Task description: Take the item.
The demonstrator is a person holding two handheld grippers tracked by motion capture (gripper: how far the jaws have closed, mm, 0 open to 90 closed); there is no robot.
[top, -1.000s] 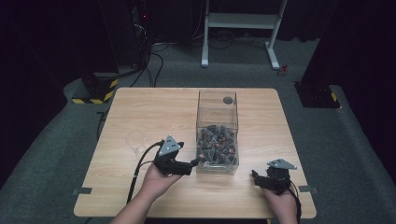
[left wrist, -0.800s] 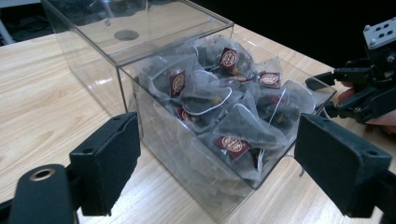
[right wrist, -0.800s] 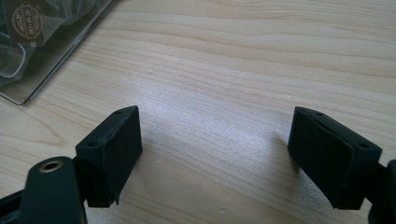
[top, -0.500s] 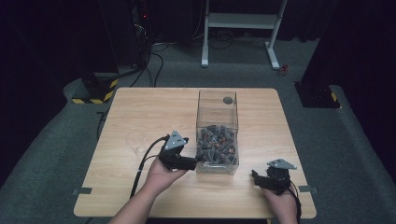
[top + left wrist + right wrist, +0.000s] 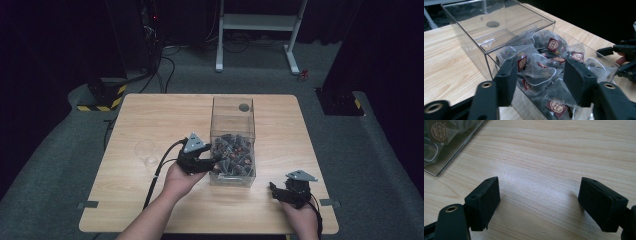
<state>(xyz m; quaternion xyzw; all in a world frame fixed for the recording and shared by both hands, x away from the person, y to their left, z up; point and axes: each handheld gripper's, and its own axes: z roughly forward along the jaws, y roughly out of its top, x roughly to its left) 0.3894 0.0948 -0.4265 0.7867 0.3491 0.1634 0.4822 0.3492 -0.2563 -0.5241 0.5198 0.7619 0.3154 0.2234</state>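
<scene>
Here the left hand-held gripper (image 5: 212,161) sits at the near-left side of the clear box (image 5: 232,107), jaws spread w/ nothing between them, aimed in over the heap of tea bags (image 5: 541,70). Probably lined up to pick one bag; the pile is loose, so an open approach from above makes sense. The box stands mid-desk (image 5: 150,115), bags filling its lower part. Its see-through walls are hard to read, and the near rim is just under the jaws, so clipping it is a risk. The right hand-held gripper (image 5: 276,191) rests low at the near-right of the desk, jaws wide apart, empty, well clear of the box. A glass (image 5: 145,151) stands left of the left hand; room there is tighter.
</scene>
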